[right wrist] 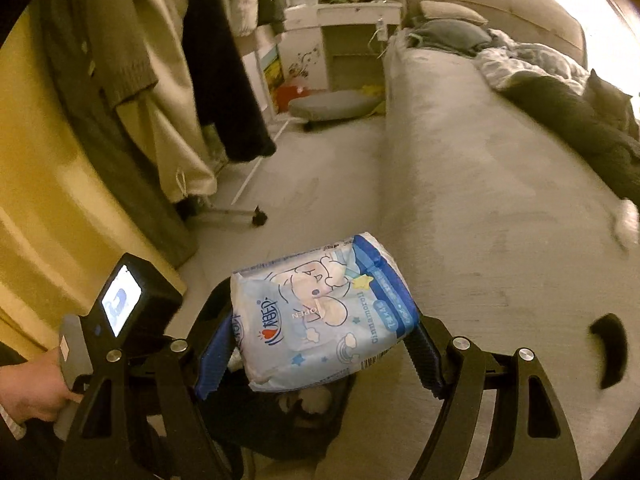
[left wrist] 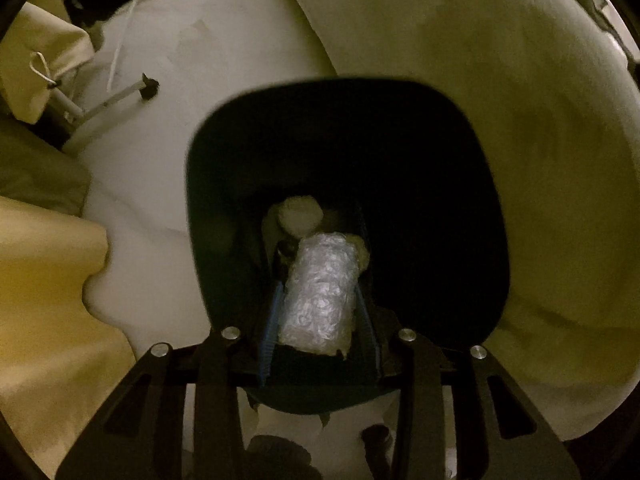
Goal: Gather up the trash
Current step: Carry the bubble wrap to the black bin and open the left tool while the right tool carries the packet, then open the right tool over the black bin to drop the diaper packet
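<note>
Two loads over black bin [left wrist: 224,152]: left tongs [left wrist: 318,320] pinch bubble-wrap roll [left wrist: 320,300] above bin mouth. Right tongs [right wrist: 320,344], half spread, clamp wipes pack [right wrist: 320,312], bin at 6 o'clock. Next: release roll, then pack.

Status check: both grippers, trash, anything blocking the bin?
Left gripper over black bin, bubble wrap roll between its fingers. Right gripper clamps tissue pack. Bin mouth unobstructed.

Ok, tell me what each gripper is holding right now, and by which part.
The left gripper holds a bubble-wrap roll by its sides, above the black bin. The right gripper clamps a blue wipes pack across its two ends.
</note>
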`<state>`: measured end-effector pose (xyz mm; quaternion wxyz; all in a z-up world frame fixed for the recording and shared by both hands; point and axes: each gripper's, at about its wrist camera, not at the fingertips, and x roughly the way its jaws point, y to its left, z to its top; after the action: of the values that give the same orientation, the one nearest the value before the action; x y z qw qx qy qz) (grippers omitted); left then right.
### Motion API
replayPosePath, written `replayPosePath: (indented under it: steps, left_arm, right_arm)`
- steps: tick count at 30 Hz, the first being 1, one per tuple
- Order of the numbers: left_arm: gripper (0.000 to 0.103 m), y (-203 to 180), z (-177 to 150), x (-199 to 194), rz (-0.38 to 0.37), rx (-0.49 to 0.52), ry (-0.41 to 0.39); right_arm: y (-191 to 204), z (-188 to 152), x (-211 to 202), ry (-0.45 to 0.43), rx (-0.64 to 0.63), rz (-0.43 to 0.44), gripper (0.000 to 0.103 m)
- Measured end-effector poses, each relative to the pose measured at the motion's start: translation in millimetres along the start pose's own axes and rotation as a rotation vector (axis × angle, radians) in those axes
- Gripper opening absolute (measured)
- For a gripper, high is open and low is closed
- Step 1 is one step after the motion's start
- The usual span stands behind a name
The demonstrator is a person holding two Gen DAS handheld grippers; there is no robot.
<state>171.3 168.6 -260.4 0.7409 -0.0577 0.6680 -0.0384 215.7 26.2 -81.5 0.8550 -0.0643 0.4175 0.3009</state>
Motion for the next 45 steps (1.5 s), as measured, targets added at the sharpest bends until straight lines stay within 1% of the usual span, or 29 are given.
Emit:
replayPosePath:
  steps: [1,4,6,9,10,12,13,16,17,20,24,25,28,31,32,35,38,40,43,45]
  left_arm:
    - [0.043,-1,-1,2,-0.008,0.005,0.015]
    - [0.052,0,-6,5,-0.008,0.027,0.031]
    - [0.058,4,-9,3,-0.014,0.016,0.032]
    - [0.066,11,-5,-1,-0.004,0.002,0.017]
    - [0.067,14,-6,-4,-0.003,-0.004,0.007]
    - [0.074,21,-7,-8,-0.005,-0.015,-0.015]
    - [0.075,26,-8,-12,-0.007,-0.024,-0.028]
    - [0.082,41,-10,-22,0.006,-0.041,-0.061]
    - [0.085,44,-10,-27,0.012,-0.047,-0.076]
    - [0.092,50,-13,-48,0.005,-0.054,-0.159]
    - [0.092,51,-16,-71,0.035,-0.029,-0.247]
    - [0.092,48,-19,-78,0.071,-0.009,-0.278]
    - [0.092,45,-21,-89,0.147,0.038,-0.31]
    - [0.093,42,-22,-102,0.191,0.057,-0.348]
    - [0.096,40,-22,-108,0.202,0.061,-0.36]
    - [0.098,40,-20,-125,0.177,0.039,-0.398]
    - [0.098,44,-16,-146,0.094,-0.013,-0.47]
    - [0.098,43,-13,-162,0.063,-0.033,-0.524]
    - [0.098,39,-14,-182,0.071,-0.009,-0.587]
    - [0.098,36,-14,-191,0.106,0.009,-0.62]
  right_arm:
    - [1,-1,3,0.008,-0.004,0.002,0.077]
    - [6,-4,14,0.051,-0.025,0.006,0.077]
    - [8,-6,18,0.068,-0.032,0.006,0.077]
    - [8,-11,25,0.097,-0.033,0.009,0.077]
    - [8,-12,27,0.104,-0.034,0.008,0.077]
    - [9,-14,33,0.125,-0.038,0.006,0.077]
    - [10,-16,36,0.134,-0.04,0.006,0.077]
    - [13,-19,43,0.158,-0.059,-0.005,0.077]
    - [15,-19,45,0.164,-0.063,-0.006,0.077]
    - [22,-20,53,0.18,-0.068,0.001,0.077]
    - [33,-23,61,0.197,-0.071,0.024,0.077]
    - [36,-24,64,0.201,-0.075,0.028,0.077]
    - [45,-29,75,0.224,-0.1,0.03,0.077]
    - [52,-35,87,0.259,-0.114,0.038,0.078]
    - [53,-37,91,0.273,-0.122,0.036,0.078]
    - [57,-43,100,0.302,-0.143,0.025,0.078]
    - [58,-49,108,0.324,-0.153,0.022,0.079]
    - [60,-52,111,0.34,-0.165,0.021,0.079]
    - [62,-56,119,0.361,-0.177,0.014,0.079]
    - [62,-59,124,0.378,-0.176,0.016,0.079]
